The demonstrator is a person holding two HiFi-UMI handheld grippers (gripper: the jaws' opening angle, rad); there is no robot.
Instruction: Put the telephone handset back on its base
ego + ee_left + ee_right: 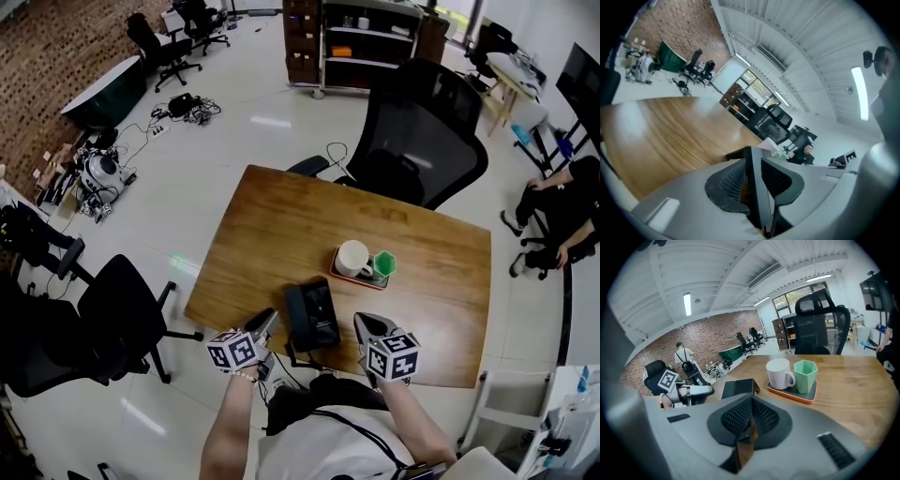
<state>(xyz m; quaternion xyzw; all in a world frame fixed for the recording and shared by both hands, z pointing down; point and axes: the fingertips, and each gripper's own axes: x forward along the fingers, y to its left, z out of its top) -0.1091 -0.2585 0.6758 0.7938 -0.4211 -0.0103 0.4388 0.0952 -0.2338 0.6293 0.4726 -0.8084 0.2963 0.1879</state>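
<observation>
The black telephone (311, 314) lies near the front edge of the wooden table (281, 225). A long black part that looks like its handset lies along its left side. My left gripper (267, 321) is just left of the telephone and points at it, a small gap away. In the left gripper view its jaws (753, 157) stand slightly apart with nothing pressed between the pads, and the telephone (738, 153) shows just beyond the tips. My right gripper (366, 323) hovers to the right of the telephone, shut and empty (751, 399). In the right gripper view the telephone (737, 388) lies ahead to the left.
A white mug (353, 258) and a green cup (384, 263) stand on a small tray (361, 279) just behind the telephone. A black office chair (422, 131) is at the table's far side and another (122, 300) to its left. A seated person (562, 206) is at the right.
</observation>
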